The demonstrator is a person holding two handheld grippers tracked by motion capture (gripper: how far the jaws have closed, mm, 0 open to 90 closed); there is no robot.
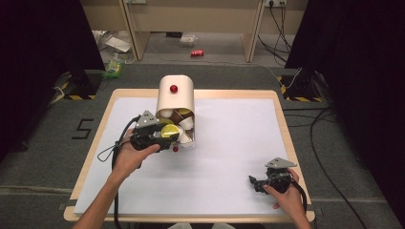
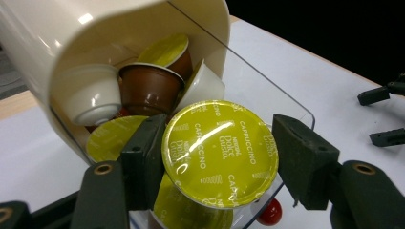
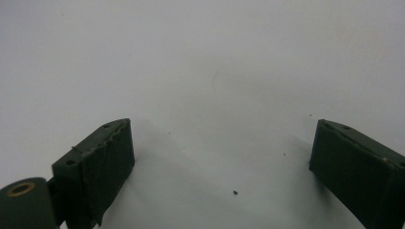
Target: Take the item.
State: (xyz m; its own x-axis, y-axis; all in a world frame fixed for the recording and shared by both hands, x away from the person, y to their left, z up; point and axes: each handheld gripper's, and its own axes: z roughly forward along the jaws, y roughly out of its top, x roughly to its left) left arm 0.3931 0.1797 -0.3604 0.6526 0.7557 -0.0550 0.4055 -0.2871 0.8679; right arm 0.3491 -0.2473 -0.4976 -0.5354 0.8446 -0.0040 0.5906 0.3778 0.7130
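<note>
A cream capsule dispenser with a red knob stands at the back middle of the white table. Its mouth is crowded with coffee capsules: a white one, a brown one and yellow-lidded ones. My left gripper is at that mouth. In the left gripper view its pads press both sides of a yellow-lidded Cappuccino capsule. A clear flap lies under the capsule. My right gripper rests open at the front right, over bare white surface.
A small red ball sits just below the dispenser's mouth. The table has a wooden rim. A red can and litter lie on the floor beyond, and cables run at the right.
</note>
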